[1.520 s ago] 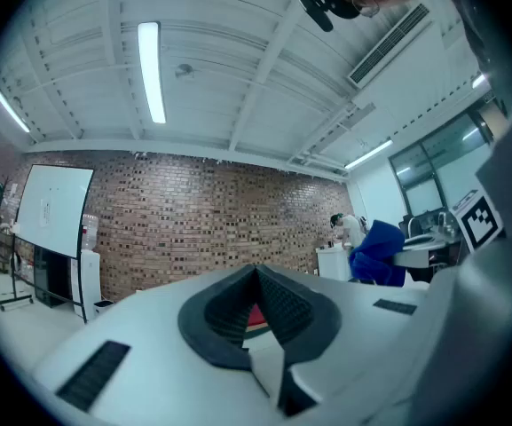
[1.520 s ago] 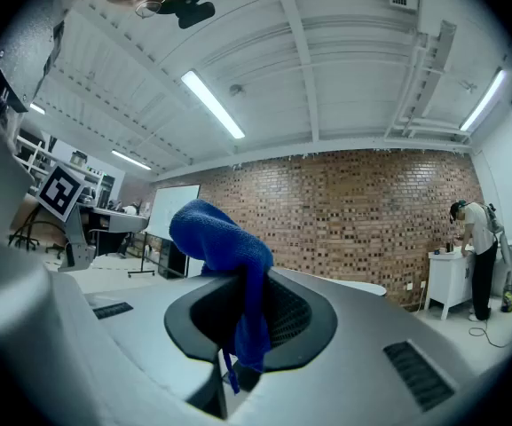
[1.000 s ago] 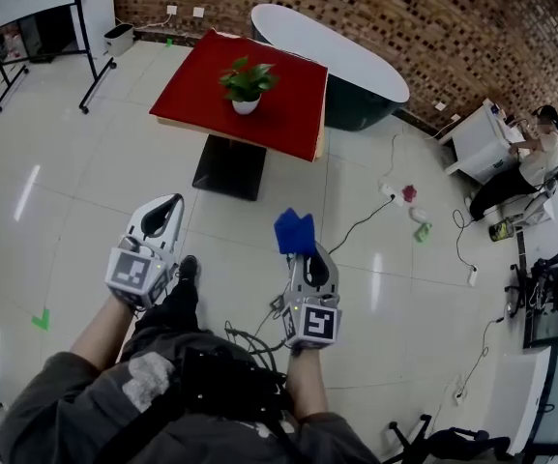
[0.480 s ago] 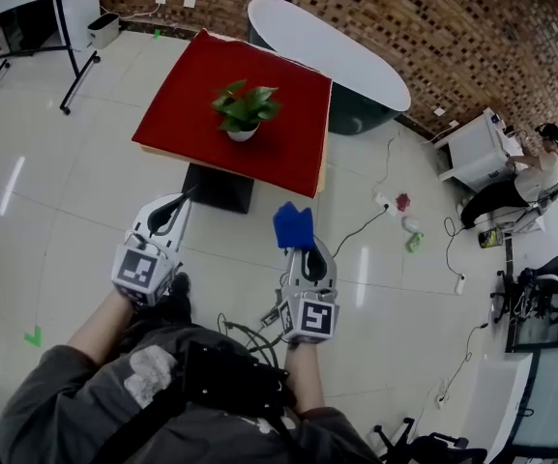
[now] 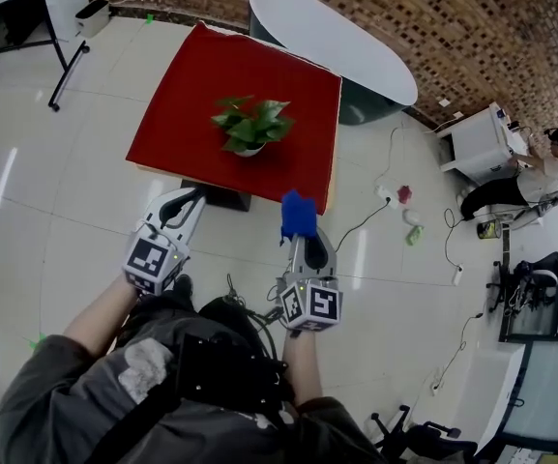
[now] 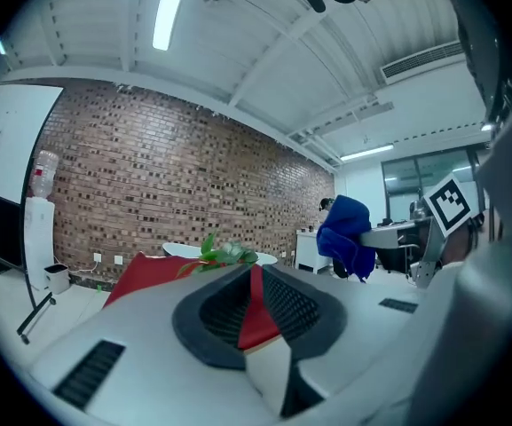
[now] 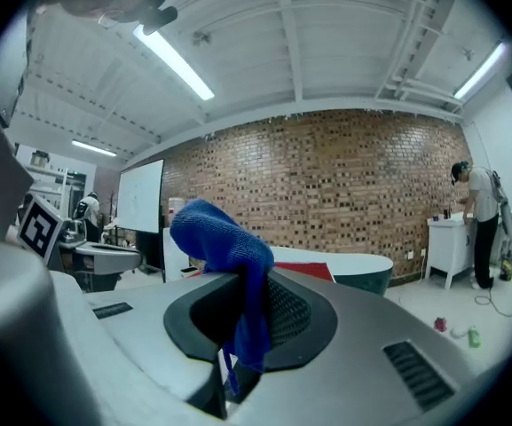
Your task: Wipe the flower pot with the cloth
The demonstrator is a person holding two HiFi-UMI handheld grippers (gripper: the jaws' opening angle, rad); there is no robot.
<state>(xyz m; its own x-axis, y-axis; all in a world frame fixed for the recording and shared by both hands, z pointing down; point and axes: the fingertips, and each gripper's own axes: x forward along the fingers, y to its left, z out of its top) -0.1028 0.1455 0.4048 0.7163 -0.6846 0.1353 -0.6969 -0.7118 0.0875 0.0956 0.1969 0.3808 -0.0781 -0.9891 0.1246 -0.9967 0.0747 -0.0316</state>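
The right gripper [image 5: 301,238] is clamped on a crumpled blue cloth [image 5: 298,214]. The left gripper [image 5: 193,197] holds nothing, and its jaws are opening from a narrow slit. Both hover at the near edge of the square red table [image 5: 201,75]. The small white flower pot [image 5: 249,150] with green leaves stands at the table's middle. A glossy pale tiled floor [image 5: 56,211] surrounds the table, and a brick wall [image 5: 511,27] runs beyond it.

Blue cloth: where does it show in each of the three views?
Head view: blue cloth at centre, in the right gripper, by the red table's near edge.
Left gripper view: right of centre, beside a marker cube.
Right gripper view: centre, clamped between the jaws.
Shared landmark: the red table.
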